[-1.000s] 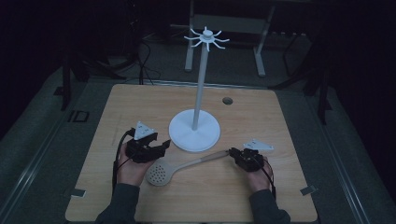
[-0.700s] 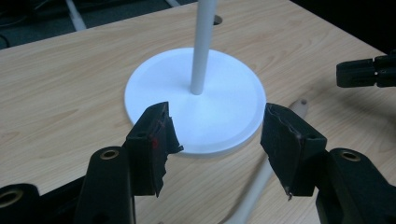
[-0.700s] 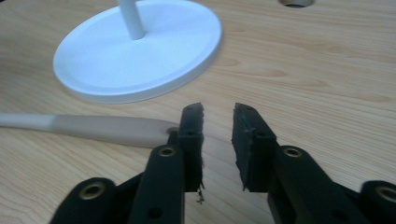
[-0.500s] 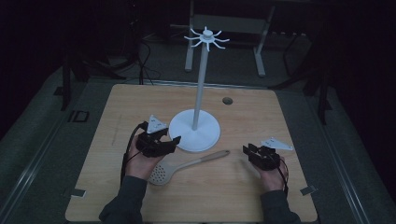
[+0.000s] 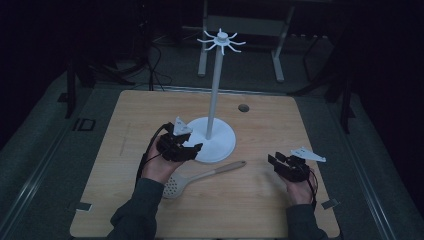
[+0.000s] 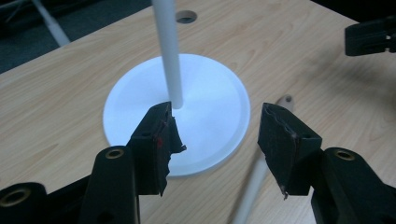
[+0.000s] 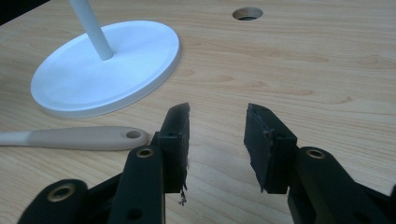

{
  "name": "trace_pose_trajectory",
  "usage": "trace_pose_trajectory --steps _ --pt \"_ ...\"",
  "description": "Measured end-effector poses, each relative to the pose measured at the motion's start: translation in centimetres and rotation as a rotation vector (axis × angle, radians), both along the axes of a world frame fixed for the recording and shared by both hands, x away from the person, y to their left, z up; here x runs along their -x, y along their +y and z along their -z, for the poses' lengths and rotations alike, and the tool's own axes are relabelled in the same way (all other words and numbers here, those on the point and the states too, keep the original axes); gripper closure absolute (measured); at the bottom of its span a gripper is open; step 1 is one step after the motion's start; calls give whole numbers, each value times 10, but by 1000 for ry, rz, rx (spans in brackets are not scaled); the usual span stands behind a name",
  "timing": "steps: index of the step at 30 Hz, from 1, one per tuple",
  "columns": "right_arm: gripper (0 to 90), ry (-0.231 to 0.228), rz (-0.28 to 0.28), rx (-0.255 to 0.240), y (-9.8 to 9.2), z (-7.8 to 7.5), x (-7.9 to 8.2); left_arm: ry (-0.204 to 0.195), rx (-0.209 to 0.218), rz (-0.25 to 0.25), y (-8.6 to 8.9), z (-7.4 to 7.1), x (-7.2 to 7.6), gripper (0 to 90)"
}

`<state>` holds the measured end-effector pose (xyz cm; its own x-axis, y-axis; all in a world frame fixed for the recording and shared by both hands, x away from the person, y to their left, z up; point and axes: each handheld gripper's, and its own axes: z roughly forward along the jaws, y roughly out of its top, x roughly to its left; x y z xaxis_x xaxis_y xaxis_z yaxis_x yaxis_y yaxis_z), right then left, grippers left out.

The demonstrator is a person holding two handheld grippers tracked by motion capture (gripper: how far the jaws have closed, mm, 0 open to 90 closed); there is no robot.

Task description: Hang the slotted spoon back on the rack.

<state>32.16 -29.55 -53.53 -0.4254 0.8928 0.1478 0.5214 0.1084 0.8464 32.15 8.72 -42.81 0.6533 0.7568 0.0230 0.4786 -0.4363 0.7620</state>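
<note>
Now left gripper [image 5: 196, 149] wide, narrowing, right gripper [image 5: 274, 159] widening, empty, spoon [image 5: 200, 177] between.

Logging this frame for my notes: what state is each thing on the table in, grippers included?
Slotted spoon: lying flat on the table, held by neither gripper.
Hook stand: upright, nothing visible on its hooks.
Left gripper: open, jaws just closing slightly, nothing between them, over the stand's base.
Right gripper: open, jaws just opening, empty, beside the spoon's handle end.
</note>
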Motion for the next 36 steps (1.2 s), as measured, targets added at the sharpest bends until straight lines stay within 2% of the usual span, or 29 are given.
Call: trace_pose_trajectory --steps 2,3,5,7,9,12,26,27,36 --pt "595 -3 2 7 0 0 0 0 0 0 0 0 0 462" --pt "588 -5 7 20 -1 -1 1 5 -13 22 -4 -2 -3 467" --pt "587 -6 11 25 -2 -1 1 27 -10 50 -7 -2 -7 474" --pt "587 -9 14 26 -4 -2 1 34 -12 57 -7 -2 -8 477" --pt "587 -9 18 23 -5 -2 1 50 -47 72 -12 -2 -13 478" --pt "587 -9 31 23 -8 -3 2 63 -60 91 -16 -1 -16 481" --pt "575 -10 61 9 -20 -4 3 98 -149 136 -33 4 -32 518" --pt "575 -12 64 8 -21 -4 3 99 -167 145 -37 5 -33 518" --pt "568 -10 74 6 -25 -5 4 107 -200 162 -46 10 -39 517"
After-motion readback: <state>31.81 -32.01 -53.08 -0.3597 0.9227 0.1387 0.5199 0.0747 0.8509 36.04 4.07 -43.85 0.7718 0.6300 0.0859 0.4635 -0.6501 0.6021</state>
